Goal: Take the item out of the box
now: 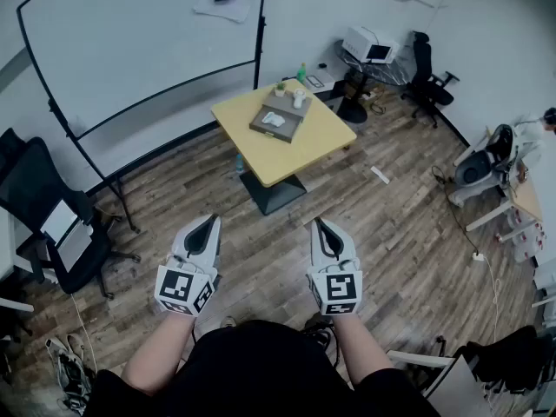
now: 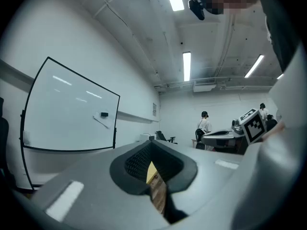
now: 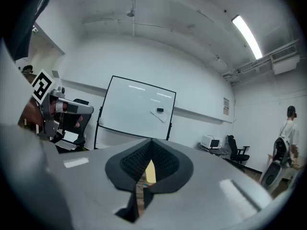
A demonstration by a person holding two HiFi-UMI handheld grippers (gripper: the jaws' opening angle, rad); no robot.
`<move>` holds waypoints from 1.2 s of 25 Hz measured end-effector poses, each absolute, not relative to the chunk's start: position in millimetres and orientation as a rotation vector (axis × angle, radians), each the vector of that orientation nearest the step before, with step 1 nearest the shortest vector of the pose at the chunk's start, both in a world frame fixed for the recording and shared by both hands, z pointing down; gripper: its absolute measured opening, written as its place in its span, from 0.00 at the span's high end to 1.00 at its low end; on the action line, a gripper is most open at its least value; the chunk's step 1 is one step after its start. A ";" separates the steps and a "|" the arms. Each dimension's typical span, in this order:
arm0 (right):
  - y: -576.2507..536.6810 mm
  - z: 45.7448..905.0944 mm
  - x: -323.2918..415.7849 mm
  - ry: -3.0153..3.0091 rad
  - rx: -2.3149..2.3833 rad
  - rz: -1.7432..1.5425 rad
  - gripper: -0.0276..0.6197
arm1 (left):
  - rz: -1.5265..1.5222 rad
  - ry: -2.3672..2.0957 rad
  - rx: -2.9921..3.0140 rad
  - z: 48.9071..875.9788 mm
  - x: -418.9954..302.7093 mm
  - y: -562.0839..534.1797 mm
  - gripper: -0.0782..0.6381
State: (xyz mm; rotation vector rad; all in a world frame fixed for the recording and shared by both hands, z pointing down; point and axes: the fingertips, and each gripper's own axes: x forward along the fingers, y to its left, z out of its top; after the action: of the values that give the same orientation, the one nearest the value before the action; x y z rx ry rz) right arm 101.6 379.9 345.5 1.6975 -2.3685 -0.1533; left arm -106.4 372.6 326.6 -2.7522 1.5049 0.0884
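Note:
A yellow table (image 1: 317, 139) stands across the room, well ahead of me. On it lies a flat brown box (image 1: 288, 129) with a white item (image 1: 273, 119) in it. Behind that is a second tray (image 1: 285, 102) with another white thing (image 1: 299, 99). My left gripper (image 1: 208, 224) and right gripper (image 1: 320, 226) are held close to my body over the wooden floor, far short of the table. Both are shut with nothing in them. In the left gripper view the left gripper (image 2: 152, 143) shows only a sliver of table and floor between the pads, and the right gripper (image 3: 152, 142) looks the same in its view.
A large whiteboard (image 1: 130, 42) on a stand fills the far left. A black chair (image 1: 52, 215) is at the left, and another chair (image 1: 427, 75) and a desk with a white machine (image 1: 369, 46) are at the back right. A person (image 2: 205, 125) stands across the room. Cables lie on the floor at right.

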 end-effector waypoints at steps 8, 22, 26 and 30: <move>381.1 343.3 98.7 -2.400 1.699 -0.127 0.95 | 0.091 1.502 -2.758 326.4 -106.5 373.8 0.89; 385.1 338.8 96.7 -2.547 1.582 -0.080 0.04 | 0.076 1.535 -2.762 336.5 -110.4 381.4 0.89; 384.7 337.9 111.2 -2.543 1.588 -0.077 0.04 | 0.068 1.548 -2.753 338.6 -102.5 383.2 0.89; 382.5 336.5 125.5 -2.584 1.598 -0.077 0.04 | 0.052 1.580 -2.728 343.5 -92.8 384.0 0.89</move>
State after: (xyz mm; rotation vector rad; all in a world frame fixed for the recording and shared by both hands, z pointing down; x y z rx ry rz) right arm 125.5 382.5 336.5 1.5984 -2.5845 -0.0765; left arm -92.8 384.0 343.5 -2.7275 1.5805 0.0520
